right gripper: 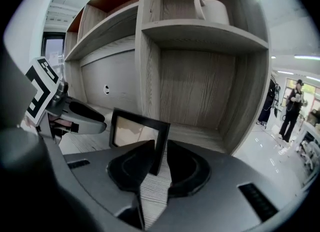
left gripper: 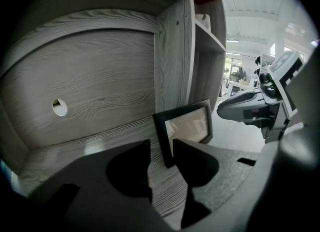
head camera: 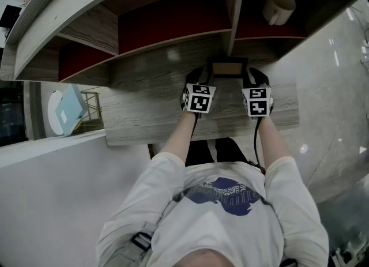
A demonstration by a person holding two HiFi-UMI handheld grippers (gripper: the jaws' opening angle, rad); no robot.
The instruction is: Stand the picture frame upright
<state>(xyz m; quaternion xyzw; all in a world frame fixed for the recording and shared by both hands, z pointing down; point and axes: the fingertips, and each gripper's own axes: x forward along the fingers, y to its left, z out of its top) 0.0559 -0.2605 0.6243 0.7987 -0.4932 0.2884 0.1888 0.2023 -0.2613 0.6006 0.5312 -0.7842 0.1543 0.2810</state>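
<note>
A black picture frame [head camera: 228, 67] with a pale insert stands upright on the wooden desk [head camera: 150, 116], just below the shelf divider [head camera: 232, 12]. In the left gripper view the picture frame [left gripper: 187, 126] has its left edge between the jaws of my left gripper [left gripper: 161, 158]; a strip of wood shows between the left jaw and the frame, so the jaws stand open around it. My right gripper [right gripper: 160, 158] is shut on the frame's [right gripper: 135, 131] right edge. Seen from the head, the left gripper [head camera: 203, 76] and right gripper [head camera: 252, 76] flank the frame.
A white mug [head camera: 279, 5] sits in the upper right shelf compartment. The back panel has a round cable hole [left gripper: 60, 107]. A light blue object [head camera: 69, 107] lies off the desk's left end. A person [right gripper: 292, 108] stands far off to the right.
</note>
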